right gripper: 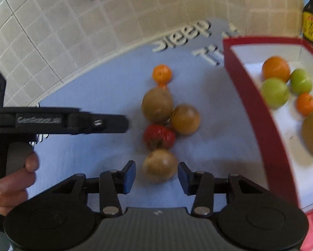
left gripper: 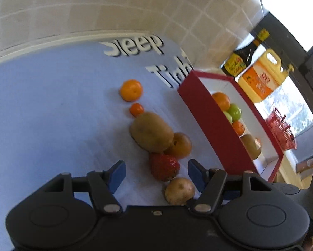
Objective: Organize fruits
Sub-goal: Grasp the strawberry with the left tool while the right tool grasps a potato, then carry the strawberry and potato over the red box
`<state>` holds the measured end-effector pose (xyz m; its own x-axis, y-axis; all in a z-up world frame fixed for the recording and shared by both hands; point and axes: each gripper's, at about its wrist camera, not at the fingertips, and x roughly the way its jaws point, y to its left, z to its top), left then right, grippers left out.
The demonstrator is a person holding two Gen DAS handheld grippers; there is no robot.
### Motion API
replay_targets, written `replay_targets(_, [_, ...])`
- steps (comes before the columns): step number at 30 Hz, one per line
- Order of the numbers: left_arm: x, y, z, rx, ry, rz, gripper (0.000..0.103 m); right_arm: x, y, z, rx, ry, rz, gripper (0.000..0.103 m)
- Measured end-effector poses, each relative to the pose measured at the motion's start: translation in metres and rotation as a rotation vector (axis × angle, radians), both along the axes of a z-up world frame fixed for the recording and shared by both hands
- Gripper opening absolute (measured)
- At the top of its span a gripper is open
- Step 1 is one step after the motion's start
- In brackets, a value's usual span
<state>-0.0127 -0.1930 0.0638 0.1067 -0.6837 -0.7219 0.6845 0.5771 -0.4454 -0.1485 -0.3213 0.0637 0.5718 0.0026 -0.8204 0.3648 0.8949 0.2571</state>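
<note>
On the blue mat (left gripper: pixel 52 104) lies a row of fruit: an orange (left gripper: pixel 131 90), a small mandarin (left gripper: pixel 136 109), a kiwi (left gripper: pixel 151 131), a brown round fruit (left gripper: pixel 180 145), a strawberry (left gripper: pixel 164 167) and a second brown fruit (left gripper: pixel 179 190). My left gripper (left gripper: pixel 156 173) is open, with the strawberry between its blue pads but untouched. My right gripper (right gripper: pixel 156 176) is open around the nearest brown fruit (right gripper: pixel 159 165), with gaps on both sides. A red box (right gripper: pixel 250 96) to the right holds an orange (right gripper: pixel 276 69), green fruits (right gripper: pixel 274 92), a mandarin and a kiwi.
A dark sauce bottle (left gripper: pixel 243 56) and a yellow jug (left gripper: pixel 261 77) stand behind the box, with a red basket (left gripper: pixel 281 129) further right. A tiled wall (right gripper: pixel 73 31) runs along the mat's far edge. A person's hand (right gripper: pixel 14 179) holds the left gripper's handle.
</note>
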Motion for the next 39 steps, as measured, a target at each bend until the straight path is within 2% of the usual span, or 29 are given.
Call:
replay_targets(4, [0.002,-0.021,-0.016,0.026,0.049,-0.037,0.078,0.003,-0.004,-0.013,0.005,0.022,0.004,0.048])
replay_targets(6, [0.002,-0.030,-0.022,0.042,0.054,-0.046,0.078,0.005,-0.004,-0.017,0.003,0.030,0.001,0.055])
replay_targets(11, [-0.002,-0.049,-0.033,0.091,0.051,-0.068,0.076,0.011,-0.010,-0.029,0.013,0.035,0.005,0.055])
replay_targets(15, [-0.003,-0.056,-0.033,0.109,0.030,-0.078,0.067,0.016,-0.011,-0.034,0.004,0.035,0.020,0.055])
replay_targets(17, [-0.003,-0.059,-0.033,0.119,0.017,-0.086,0.057,0.019,-0.012,-0.035,0.001,0.032,0.022,0.055])
replay_targets(18, [-0.004,-0.060,-0.033,0.131,0.008,-0.091,0.049,0.020,-0.012,-0.035,0.003,0.029,0.023,0.055])
replay_targets(21, [-0.006,-0.062,-0.032,0.150,-0.010,-0.097,0.049,0.020,-0.012,-0.035,0.000,0.028,0.027,0.055])
replay_targets(26, [-0.006,-0.059,-0.031,0.143,-0.009,-0.087,0.048,0.020,-0.003,-0.035,-0.061,0.049,0.053,0.051])
replay_targets(27, [-0.007,-0.057,-0.030,0.135,-0.007,-0.086,0.048,0.022,0.001,-0.035,-0.077,0.049,0.059,0.047])
replay_targets(31, [-0.004,-0.043,-0.023,0.098,0.013,-0.078,0.048,0.023,0.009,-0.033,-0.111,0.051,0.077,0.046])
replay_targets(34, [-0.005,-0.024,-0.013,0.087,0.006,-0.070,0.048,0.021,0.013,-0.028,-0.114,0.045,0.090,0.046])
replay_targets(39, [-0.006,0.022,0.010,0.020,-0.001,-0.027,0.048,0.009,0.023,-0.012,-0.130,0.040,0.100,0.045])
